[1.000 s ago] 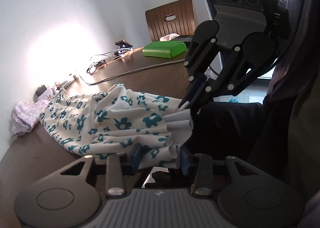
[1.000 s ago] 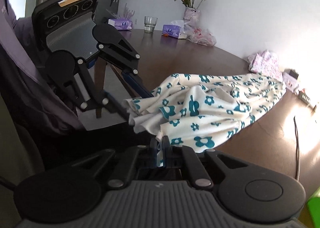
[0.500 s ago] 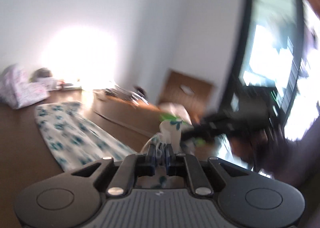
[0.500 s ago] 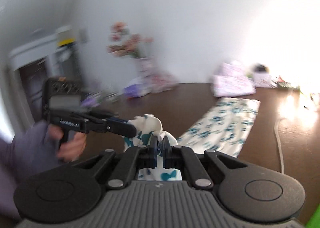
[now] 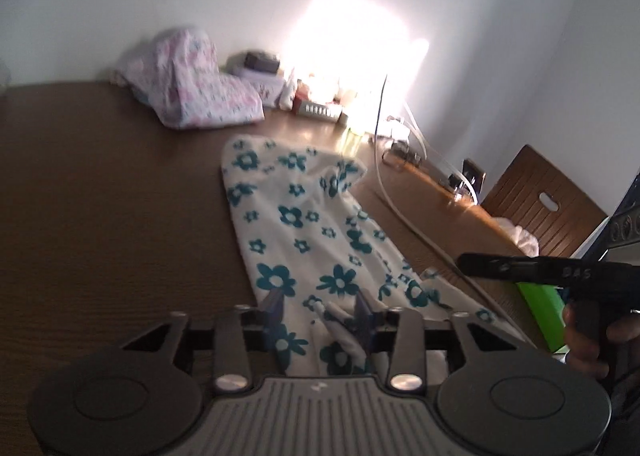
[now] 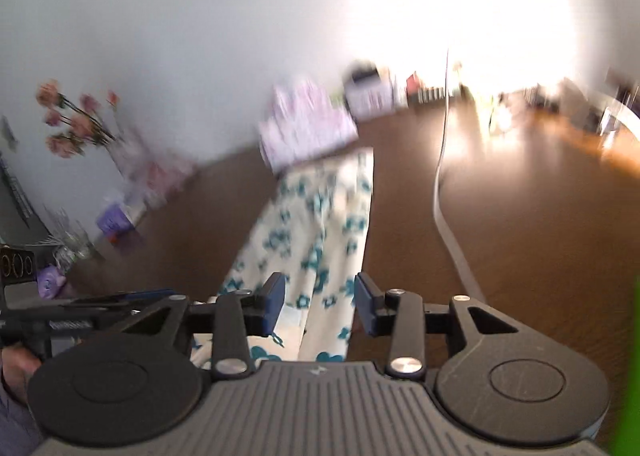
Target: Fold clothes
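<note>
A cream garment with teal flowers [image 5: 308, 224] lies stretched in a long strip on the brown table [image 5: 100, 216], running away toward the wall. It also shows in the blurred right wrist view [image 6: 316, 232]. My left gripper [image 5: 320, 310] is open over the strip's near end, with a fold of cloth loose between the jaws. My right gripper [image 6: 320, 304] is open too, its jaws wide on either side of the near end. The right gripper's body shows at the right of the left wrist view [image 5: 552, 270].
A folded pink garment [image 5: 192, 92] lies at the wall beyond the strip. A white cable [image 6: 444, 212] runs along the table to the right of the cloth. A green box [image 5: 540, 310], a wooden chair [image 5: 548, 208] and small clutter [image 5: 320, 106] are at the right. Flowers [image 6: 68, 124] stand at the left.
Both grippers were shut on the bunched garment. They swung toward the wall, the garment now lies laid out flat in a strip, and both grippers have opened and let it go.
</note>
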### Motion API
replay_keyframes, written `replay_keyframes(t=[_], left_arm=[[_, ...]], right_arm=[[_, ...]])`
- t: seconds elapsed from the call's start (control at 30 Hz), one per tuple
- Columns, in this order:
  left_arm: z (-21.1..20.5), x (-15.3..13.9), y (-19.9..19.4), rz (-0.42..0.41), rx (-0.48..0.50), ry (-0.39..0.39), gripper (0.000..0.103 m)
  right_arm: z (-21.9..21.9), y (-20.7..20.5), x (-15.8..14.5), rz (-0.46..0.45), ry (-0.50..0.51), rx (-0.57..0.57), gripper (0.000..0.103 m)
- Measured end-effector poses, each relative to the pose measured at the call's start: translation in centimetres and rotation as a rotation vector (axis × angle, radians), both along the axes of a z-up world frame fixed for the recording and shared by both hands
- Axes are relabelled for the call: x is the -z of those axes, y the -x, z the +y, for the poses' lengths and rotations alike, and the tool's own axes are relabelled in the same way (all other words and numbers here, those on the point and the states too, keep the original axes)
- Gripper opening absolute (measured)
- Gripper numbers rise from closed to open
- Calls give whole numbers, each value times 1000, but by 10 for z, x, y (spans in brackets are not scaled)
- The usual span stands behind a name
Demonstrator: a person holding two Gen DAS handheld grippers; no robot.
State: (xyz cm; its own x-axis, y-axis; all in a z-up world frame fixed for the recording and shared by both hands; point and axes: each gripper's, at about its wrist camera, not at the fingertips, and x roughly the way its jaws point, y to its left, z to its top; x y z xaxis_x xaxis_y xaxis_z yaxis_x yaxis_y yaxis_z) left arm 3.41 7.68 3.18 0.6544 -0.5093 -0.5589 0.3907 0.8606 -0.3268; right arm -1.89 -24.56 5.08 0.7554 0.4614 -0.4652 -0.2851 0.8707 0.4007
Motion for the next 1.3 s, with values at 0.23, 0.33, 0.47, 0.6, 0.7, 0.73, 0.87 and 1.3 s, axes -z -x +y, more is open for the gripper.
replay_keyframes(t=[0.23,0.33,0.47,0.6,0.7,0.73,0.87,1.3], left_arm=[[14,-11,85,-8,10,77,73],[-8,13,95,63,10,103,72],[-18,29,92,89,-17,86,70],[-23,31,92,71,12,30,69],[-34,29,97,43,66,-70,69],[-37,28,99,47,88,-82,69],[-47,24,109,79,158,-118,68],[-24,14,163,30,105,18,73]], right_arm=[[-15,49,22,60,-41,-255,44],[-3,42,36,82,-34,-312,45],[10,40,46,94,-14,-404,39],[1,43,52,185,-59,-437,12],[-8,52,53,261,-94,-444,11],[-10,56,52,280,-96,-445,11],[-13,80,35,265,-40,-468,18],[-11,79,28,168,-88,-283,20]])
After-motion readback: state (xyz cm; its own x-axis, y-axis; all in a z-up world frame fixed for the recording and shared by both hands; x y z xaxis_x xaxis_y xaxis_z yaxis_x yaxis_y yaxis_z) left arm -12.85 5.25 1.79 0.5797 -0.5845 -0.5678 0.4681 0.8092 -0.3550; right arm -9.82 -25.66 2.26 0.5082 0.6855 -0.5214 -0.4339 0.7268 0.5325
